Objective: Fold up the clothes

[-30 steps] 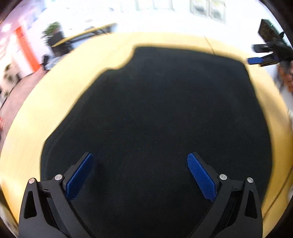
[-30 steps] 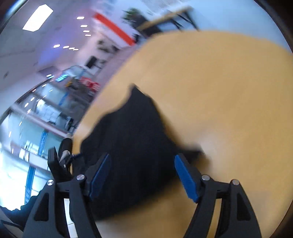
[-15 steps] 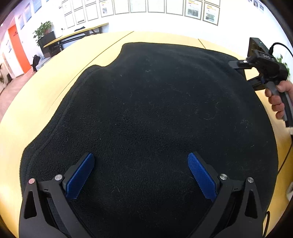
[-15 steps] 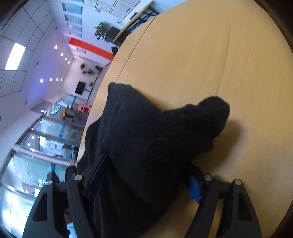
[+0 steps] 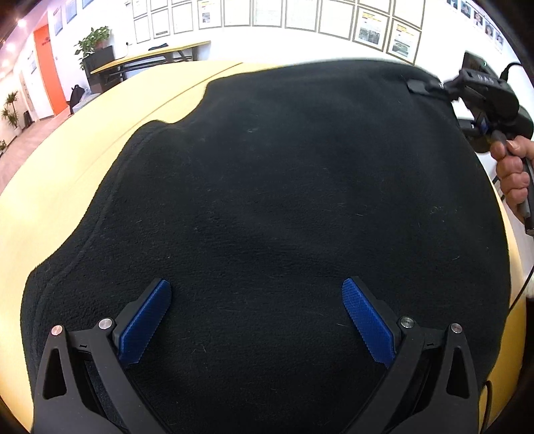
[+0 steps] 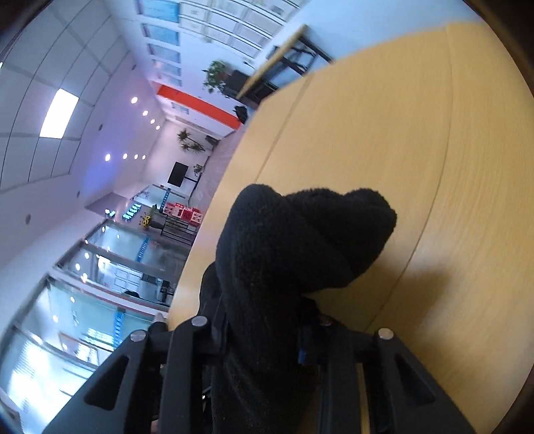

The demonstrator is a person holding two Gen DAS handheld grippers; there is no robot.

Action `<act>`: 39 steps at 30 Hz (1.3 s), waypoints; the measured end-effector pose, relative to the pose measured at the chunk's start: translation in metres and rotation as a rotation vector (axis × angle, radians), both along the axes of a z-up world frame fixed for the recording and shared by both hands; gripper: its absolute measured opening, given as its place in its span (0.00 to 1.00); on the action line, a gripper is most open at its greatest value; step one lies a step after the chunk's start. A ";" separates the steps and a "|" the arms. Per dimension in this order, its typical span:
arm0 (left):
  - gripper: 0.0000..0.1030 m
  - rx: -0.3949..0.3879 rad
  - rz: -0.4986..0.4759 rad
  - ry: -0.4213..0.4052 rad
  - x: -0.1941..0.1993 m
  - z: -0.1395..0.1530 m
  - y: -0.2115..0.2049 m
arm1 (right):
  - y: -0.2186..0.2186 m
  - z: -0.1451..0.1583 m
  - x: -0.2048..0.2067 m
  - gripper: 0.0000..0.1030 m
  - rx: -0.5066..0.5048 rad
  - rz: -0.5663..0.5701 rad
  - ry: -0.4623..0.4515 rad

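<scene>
Black fleece garment (image 5: pixel 283 200) spread on table (image 5: pixel 50 213), left claw (image 5: pixel 257 317) released above it, right claw (image 6: pixel 263 337) clenched on bunched corner.

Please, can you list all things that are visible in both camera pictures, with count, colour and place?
fleece: 1, black, spread on the table; one corner bunched in the right claw
table: 1, light wood, under the fleece
far table: 1, light wood top, dark legs, by the back wall
plants: several, green, along the back wall and the hallway
frames: many, white, in rows on the back wall
orange wall panel: 1, far left
hand: 1, at the right edge, holding the right claw's handle
left claw: 1, black with blue pads, open, above the near part of the fleece
right claw: 1, black, shut on the fleece corner
</scene>
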State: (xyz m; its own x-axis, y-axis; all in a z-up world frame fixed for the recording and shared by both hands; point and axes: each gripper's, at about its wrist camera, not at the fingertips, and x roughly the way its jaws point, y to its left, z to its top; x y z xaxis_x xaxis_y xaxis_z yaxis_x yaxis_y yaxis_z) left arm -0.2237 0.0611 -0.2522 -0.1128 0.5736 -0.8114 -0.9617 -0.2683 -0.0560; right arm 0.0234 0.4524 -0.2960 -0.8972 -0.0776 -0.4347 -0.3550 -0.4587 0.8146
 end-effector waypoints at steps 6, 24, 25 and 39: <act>1.00 0.058 -0.066 0.011 0.023 0.013 0.058 | 0.074 0.017 0.028 0.27 0.110 0.030 -0.074; 1.00 -0.041 -0.114 -0.037 0.006 0.000 0.115 | -0.008 0.076 -0.013 0.27 0.106 0.572 0.218; 1.00 -0.046 -0.113 -0.039 0.005 0.002 0.108 | -0.007 0.074 -0.011 0.27 0.088 0.576 0.231; 1.00 0.006 -0.091 0.003 0.011 -0.002 0.043 | 0.008 0.078 -0.036 0.27 -0.151 0.575 0.435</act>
